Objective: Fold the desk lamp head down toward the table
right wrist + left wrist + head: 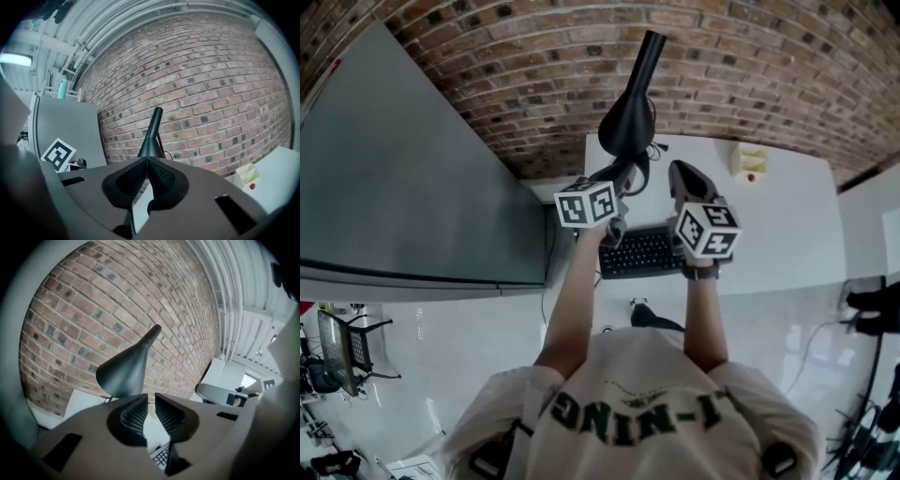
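Note:
The black desk lamp (627, 120) stands at the back of the white table (787, 216), its cone-shaped head wide end down and its narrow neck slanting up against the brick wall. In the left gripper view the lamp head (123, 372) sits just beyond the jaws. My left gripper (630, 171) is right under the head, open by a narrow gap (149, 397) with nothing between the pads. My right gripper (676, 169) is level beside it to the right, apart from the lamp, tips shut together (146, 160) on nothing. The lamp (151, 139) rises behind them.
A black keyboard (637, 253) lies on the table under both grippers. A cream box with a red button (750, 161) sits at the back right. A tall grey cabinet (412, 187) fills the left. The lamp's cable (654, 147) trails behind its head.

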A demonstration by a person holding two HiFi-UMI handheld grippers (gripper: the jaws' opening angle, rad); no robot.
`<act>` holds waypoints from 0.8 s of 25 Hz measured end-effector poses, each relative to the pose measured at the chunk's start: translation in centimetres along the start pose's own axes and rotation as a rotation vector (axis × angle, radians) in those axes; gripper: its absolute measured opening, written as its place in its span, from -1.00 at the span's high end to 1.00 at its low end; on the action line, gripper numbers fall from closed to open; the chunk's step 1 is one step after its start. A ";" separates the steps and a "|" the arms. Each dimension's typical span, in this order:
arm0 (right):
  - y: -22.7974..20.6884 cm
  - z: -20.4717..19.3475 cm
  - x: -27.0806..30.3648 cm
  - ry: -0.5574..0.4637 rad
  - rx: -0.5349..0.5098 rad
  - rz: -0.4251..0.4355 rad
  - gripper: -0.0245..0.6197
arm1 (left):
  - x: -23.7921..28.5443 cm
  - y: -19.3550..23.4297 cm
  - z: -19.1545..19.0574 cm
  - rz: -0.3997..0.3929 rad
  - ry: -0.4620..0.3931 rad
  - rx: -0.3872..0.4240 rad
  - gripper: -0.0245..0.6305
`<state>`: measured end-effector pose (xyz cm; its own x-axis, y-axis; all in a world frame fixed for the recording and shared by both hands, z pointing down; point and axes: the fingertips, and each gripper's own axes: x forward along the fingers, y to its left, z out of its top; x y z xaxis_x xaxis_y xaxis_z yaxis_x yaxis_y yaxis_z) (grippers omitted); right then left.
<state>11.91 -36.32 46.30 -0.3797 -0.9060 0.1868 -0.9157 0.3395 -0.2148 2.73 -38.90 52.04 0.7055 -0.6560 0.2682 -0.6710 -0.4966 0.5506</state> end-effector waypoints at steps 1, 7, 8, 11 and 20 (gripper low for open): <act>0.4 -0.1 -0.3 -0.001 -0.003 0.001 0.91 | -0.7 -0.5 0.4 -0.004 -0.013 0.011 0.78; 2.5 0.4 -2.8 -0.020 -0.046 -0.005 0.91 | -5.1 -3.2 1.7 0.025 -0.096 0.091 0.84; 2.9 0.5 -3.2 -0.026 -0.050 -0.005 0.91 | -5.9 -3.5 2.0 0.035 -0.107 0.112 0.85; 4.2 0.5 -4.2 -0.037 -0.059 -0.007 0.91 | -8.5 -4.4 2.8 0.076 -0.139 0.187 0.87; 7.5 0.0 -8.0 -0.071 -0.102 -0.017 0.91 | -14.9 -6.6 3.1 0.216 -0.232 0.390 0.92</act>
<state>8.07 -26.54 43.16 -0.3568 -0.9264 0.1204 -0.9320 0.3443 -0.1130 -4.09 -27.67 41.97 0.5016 -0.8543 0.1361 -0.8626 -0.4820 0.1537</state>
